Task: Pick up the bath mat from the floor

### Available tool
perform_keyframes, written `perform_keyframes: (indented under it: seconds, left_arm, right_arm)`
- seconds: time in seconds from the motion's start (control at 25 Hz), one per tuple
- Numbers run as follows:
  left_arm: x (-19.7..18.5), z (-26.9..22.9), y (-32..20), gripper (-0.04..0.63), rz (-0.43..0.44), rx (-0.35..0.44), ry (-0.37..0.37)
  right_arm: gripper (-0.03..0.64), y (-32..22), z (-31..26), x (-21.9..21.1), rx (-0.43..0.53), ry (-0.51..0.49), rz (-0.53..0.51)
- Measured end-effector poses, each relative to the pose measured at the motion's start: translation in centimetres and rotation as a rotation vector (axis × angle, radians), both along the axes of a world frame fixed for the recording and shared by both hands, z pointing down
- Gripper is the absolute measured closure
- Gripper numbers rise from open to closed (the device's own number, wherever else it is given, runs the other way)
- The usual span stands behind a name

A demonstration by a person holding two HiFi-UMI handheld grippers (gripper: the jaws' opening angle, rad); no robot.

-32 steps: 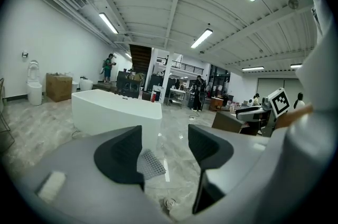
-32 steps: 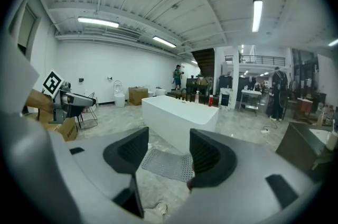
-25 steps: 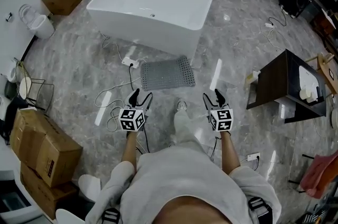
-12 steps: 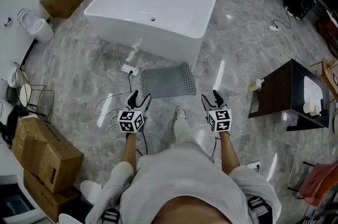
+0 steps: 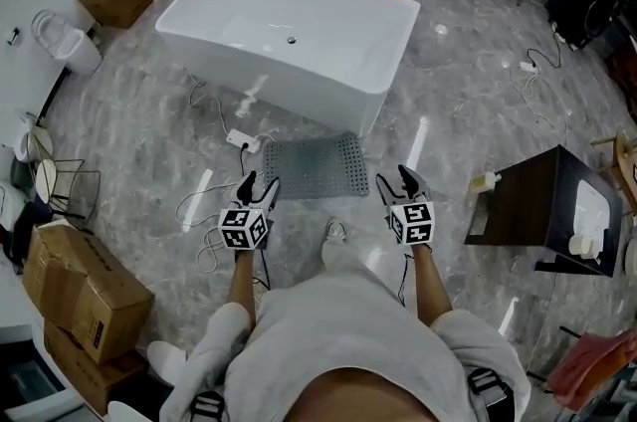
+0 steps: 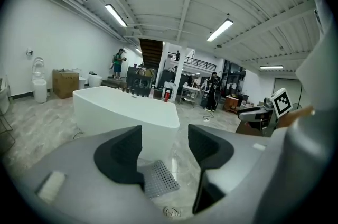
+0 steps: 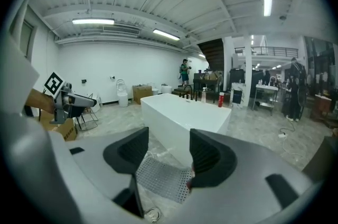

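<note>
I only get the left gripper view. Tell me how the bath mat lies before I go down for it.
Observer: In the head view the bath mat lies flat on the floor before the bathtub, ahead of the left gripper and right gripper, between them.
Operator: Report the right gripper.
Observer: Its fingers stand apart, nothing between them.
Operator: Name anything near the mat.
Observer: A white power strip lies beside the mat's far left corner.
</note>
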State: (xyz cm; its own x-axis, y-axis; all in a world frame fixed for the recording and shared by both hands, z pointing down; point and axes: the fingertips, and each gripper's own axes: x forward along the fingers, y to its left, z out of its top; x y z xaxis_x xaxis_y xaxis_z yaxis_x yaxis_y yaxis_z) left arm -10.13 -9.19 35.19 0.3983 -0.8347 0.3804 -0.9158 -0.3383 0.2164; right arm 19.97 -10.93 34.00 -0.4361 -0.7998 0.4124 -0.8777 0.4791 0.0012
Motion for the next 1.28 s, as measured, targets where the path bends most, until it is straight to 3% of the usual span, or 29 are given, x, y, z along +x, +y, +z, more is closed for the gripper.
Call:
perform_keyframes:
  seconds: [0.52, 0.92, 1.28]
  left_arm:
    - [-1.4, 2.4, -8.4, 0.324, -0.087, -0.071, -0.02]
    - [-4.9, 5.7, -9.3, 0.324, -0.123, -0.156, -0.044]
    - [-7.6, 11.0, -10.9, 0.324, -0.105, -0.248, -0.041]
  right_arm:
    - [0.365, -11.8, 1.5, 0.0, -0.041, 0.01, -0.062]
    - [0.365, -15.0, 4.4, -2.1, -0.106, 0.035, -0.11]
    - [0.364, -16.6, 8.5, -4.0, -0.185, 0.056, -0.095]
